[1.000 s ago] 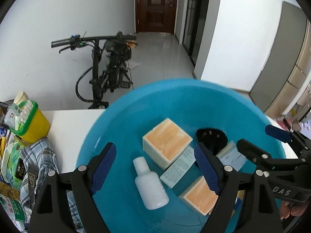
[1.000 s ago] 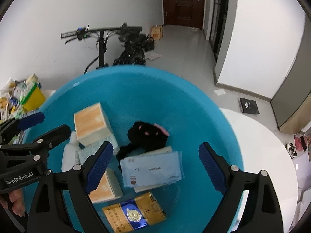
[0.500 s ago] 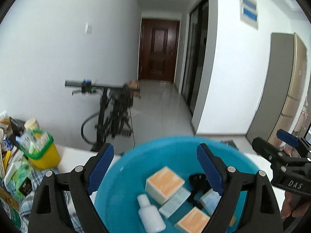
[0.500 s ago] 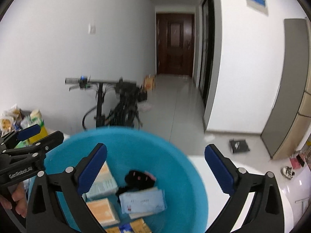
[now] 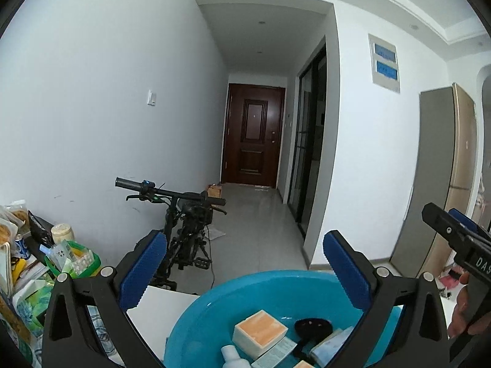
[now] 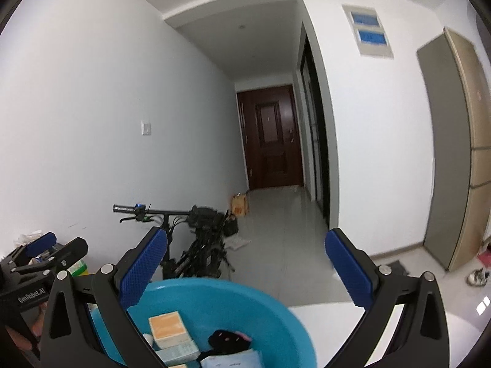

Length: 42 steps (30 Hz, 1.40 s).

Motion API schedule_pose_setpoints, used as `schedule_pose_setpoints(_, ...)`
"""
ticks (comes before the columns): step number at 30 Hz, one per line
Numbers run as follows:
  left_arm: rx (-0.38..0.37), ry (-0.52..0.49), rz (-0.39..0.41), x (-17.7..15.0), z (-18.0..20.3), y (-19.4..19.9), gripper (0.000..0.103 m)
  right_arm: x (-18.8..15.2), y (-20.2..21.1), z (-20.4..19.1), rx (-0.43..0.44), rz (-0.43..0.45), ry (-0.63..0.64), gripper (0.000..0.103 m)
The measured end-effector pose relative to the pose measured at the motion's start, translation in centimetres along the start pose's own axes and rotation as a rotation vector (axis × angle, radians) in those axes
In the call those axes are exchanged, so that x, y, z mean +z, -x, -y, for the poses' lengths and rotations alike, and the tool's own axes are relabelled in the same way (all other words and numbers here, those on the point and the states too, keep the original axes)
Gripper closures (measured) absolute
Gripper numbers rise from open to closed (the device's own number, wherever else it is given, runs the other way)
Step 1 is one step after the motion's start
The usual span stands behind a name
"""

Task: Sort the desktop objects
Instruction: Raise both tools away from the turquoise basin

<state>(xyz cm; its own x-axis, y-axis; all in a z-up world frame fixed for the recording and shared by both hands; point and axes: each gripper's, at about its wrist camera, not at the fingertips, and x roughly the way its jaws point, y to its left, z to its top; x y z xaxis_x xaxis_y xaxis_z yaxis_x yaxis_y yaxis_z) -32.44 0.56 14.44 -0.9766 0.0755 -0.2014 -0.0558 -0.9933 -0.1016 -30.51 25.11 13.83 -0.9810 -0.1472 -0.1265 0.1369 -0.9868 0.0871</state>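
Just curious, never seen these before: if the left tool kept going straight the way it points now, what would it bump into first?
Probably nothing close. The left tool, wide open, points over the far rim of the blue basin toward open floor by the bicycle and the hallway. Depth is hard to judge here.

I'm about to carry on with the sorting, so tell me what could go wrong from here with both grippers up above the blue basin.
1. Both the left gripper and the right gripper point at the hallway, so a blind descent could clip the round blue plastic basin at its rim.
2. The orange-topped box, white bottle and black fabric item lie crowded; a grab may catch two.
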Motion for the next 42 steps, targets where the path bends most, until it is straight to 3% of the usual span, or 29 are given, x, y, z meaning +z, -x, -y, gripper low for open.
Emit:
schedule_pose_setpoints(7,-0.003,-0.027,0.043,0.5,0.3,1.1,0.0,0.2,0.4,-1.5,-0.011,0.019,0.045,0.0)
schedule_pose_setpoints(24,-0.018,-0.043,0.036,0.1,0.8,1.4,0.0,0.1,0.7,-0.3,0.0,0.005,0.008,0.0)
schedule_pose_setpoints(30,-0.023,-0.029,-0.006,-0.2,0.5,1.3,0.0,-0.2,0.7,-0.4,0.016,-0.028,-0.002,0.0)
schedule_pose_setpoints(42,-0.034,-0.043,0.042,1.5,1.0,6.3,0.0,1.0,4.0,-0.6,0.025,-0.035,-0.013,0.0)
